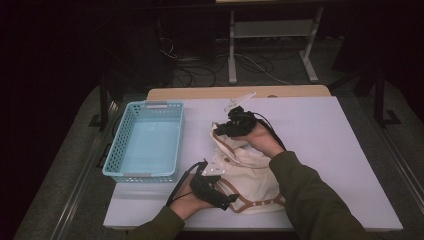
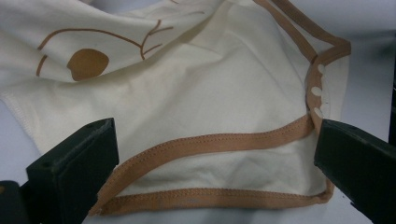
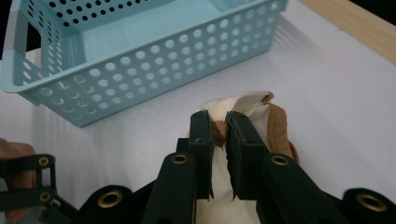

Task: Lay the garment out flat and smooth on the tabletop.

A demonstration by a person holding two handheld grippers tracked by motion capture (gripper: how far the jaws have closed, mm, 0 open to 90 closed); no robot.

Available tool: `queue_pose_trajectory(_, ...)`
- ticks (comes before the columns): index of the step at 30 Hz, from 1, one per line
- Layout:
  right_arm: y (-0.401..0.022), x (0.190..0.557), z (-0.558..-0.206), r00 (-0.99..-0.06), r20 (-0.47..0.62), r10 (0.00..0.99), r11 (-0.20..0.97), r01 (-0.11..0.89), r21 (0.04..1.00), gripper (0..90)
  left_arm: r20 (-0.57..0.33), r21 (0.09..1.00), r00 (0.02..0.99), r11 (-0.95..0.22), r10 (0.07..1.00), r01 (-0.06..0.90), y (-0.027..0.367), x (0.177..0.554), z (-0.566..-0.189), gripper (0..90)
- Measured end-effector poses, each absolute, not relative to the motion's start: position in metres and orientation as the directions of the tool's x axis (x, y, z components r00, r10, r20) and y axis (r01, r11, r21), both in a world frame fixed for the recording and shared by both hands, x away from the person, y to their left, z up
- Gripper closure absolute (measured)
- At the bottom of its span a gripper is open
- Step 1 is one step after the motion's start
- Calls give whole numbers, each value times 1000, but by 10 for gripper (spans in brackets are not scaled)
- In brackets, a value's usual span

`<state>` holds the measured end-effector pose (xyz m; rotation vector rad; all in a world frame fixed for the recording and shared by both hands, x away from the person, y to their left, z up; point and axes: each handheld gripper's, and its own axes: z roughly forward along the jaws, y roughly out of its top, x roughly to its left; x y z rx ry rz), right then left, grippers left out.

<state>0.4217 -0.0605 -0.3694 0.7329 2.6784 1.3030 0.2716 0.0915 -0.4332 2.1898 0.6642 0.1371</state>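
The high view looks forward and down from above the person's side of the table [image 1: 350, 150], far enough back to take in the whole white top, the floor and a metal stand [image 1: 272, 40] behind it. The left gripper view sits low and very close, looking along its jaws across the cream garment [image 2: 210, 93] with brown trim. The right gripper view looks down along its own jaws toward the light blue perforated basket [image 3: 140, 70], perhaps slightly higher. All three views share the garment [image 1: 245, 170]; the high and right gripper views share the basket [image 1: 145, 140].
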Motion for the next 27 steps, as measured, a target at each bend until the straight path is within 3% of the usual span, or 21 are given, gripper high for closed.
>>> queue_pose_trajectory(4, -41, 421, -376, -913, 108, 393, 577, 336, 744, 796, -122, 741, 858, -529, 500, 414, 92, 271, -433, 0)
queue_pose_trajectory(10, -21, 412, -393, -925, 139, 355, 622, 344, 703, 793, -115, 740, 860, -535, 498, 408, 93, 272, -432, 0)
queue_pose_trajectory(13, -18, 410, -399, -926, 150, 347, 634, 349, 690, 743, -116, 741, 858, -532, 500, 410, 93, 272, -432, 0)
queue_pose_trajectory(17, -23, 408, -395, -915, 164, 370, 603, 370, 707, 574, -113, 741, 859, -534, 499, 408, 93, 272, -432, 0)
queue_pose_trajectory(27, -68, 403, -382, -894, 184, 408, 533, 397, 747, 581, -113, 738, 858, -536, 501, 410, 93, 272, -432, 0)
